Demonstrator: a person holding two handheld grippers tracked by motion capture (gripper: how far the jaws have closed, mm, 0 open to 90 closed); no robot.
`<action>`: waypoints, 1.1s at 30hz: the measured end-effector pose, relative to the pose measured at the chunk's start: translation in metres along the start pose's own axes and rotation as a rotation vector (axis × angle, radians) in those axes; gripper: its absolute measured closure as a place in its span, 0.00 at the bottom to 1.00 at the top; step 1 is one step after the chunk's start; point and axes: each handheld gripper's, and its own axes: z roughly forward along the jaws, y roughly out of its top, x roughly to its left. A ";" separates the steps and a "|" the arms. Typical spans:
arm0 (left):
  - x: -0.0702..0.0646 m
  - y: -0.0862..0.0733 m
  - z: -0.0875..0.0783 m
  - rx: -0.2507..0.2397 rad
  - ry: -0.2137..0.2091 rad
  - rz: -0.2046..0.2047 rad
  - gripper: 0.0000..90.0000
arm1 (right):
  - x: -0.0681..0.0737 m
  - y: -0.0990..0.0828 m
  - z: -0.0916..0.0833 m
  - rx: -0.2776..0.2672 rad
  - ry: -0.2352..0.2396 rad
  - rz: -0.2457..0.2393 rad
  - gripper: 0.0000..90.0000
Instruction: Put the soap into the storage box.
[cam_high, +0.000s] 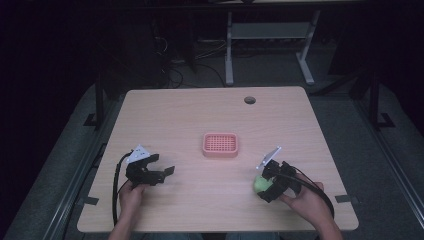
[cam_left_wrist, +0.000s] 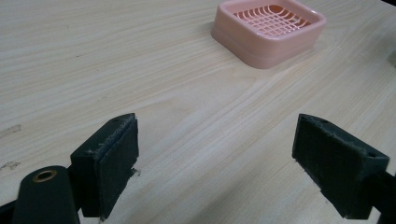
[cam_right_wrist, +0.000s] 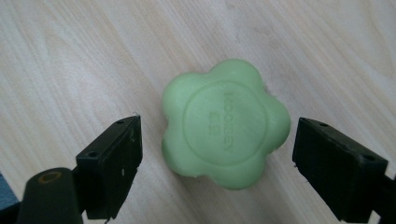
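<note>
We hold the right gripper (cam_high: 266, 186) low over the near right part of the tabletop (cam_high: 210, 117), its jaws spread wide on either side of a green flower-shaped soap (cam_right_wrist: 223, 136). In the right gripper view the soap lies flat on the wood between the two jaws, with a gap showing at each side, so neither jaw touches it; a round embossed stamp marks its top face, the lettering too faint to read. Our left gripper (cam_high: 162, 172) sits at the near left, well apart from the soap, its jaws also wide and holding nothing. In the left gripper view it looks across bare wood toward a pink soap dish (cam_left_wrist: 269, 31) with a grid-like insert, which stands near the middle of the tabletop, between both grippers and farther from us.
</note>
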 end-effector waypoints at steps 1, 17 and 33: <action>0.000 0.000 0.000 -0.001 -0.001 -0.002 0.16 | 0.000 0.001 0.000 0.005 -0.003 -0.001 0.17; 0.000 0.000 0.000 0.000 -0.002 -0.004 0.16 | -0.006 0.012 0.015 0.089 -0.008 0.005 0.18; 0.000 0.000 0.000 -0.005 -0.003 -0.009 0.16 | -0.005 0.017 0.023 0.133 0.006 0.002 0.26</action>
